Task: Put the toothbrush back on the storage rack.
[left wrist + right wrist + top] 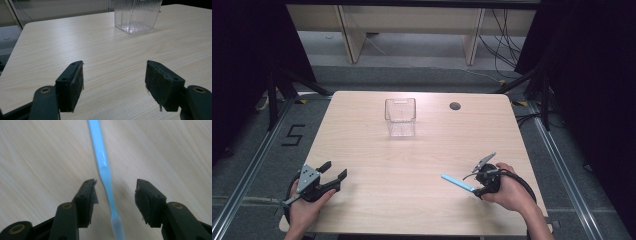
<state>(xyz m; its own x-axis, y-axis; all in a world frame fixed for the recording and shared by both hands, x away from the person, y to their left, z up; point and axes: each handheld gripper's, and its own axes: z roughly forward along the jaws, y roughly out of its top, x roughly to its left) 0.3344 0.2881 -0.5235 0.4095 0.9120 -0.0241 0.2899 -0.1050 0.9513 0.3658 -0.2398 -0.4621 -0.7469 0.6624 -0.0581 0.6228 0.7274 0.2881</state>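
Blue plastic toothbrush (105, 170) is lying flat on the pale wood-grain table (412, 200), near your right-hand front corner, bristle end pointing toward you in the right gripper view. You are straddling it with the right gripper (116, 195): jaws spread wide, one pad on each side of the neck, neither pad touching it. Nothing is being pinched yet.

Step in hand, as I judge it: you are lining up the pick. The handle is sitting slightly closer to the pad on the left side of that view than to the other, so the next move is calling for a small centring shift, a drop until the pads are flanking the thin neck, then a squeeze. The shaft is slim and lying flush on the wood, so the pads are likely needing to get right down to the surface or the brush may skid.

Left gripper (328, 176) is resting in your left hand at the near left corner, jaws spread, nothing between them, pointing out toward the clear ribbed plastic container (400, 118).

That container is standing upright at the far middle of the table, well apart from the toothbrush, and is looking like the probable drop target. A dark round cable hole (455, 106) is sitting to its right. No object is lying between brush and container.
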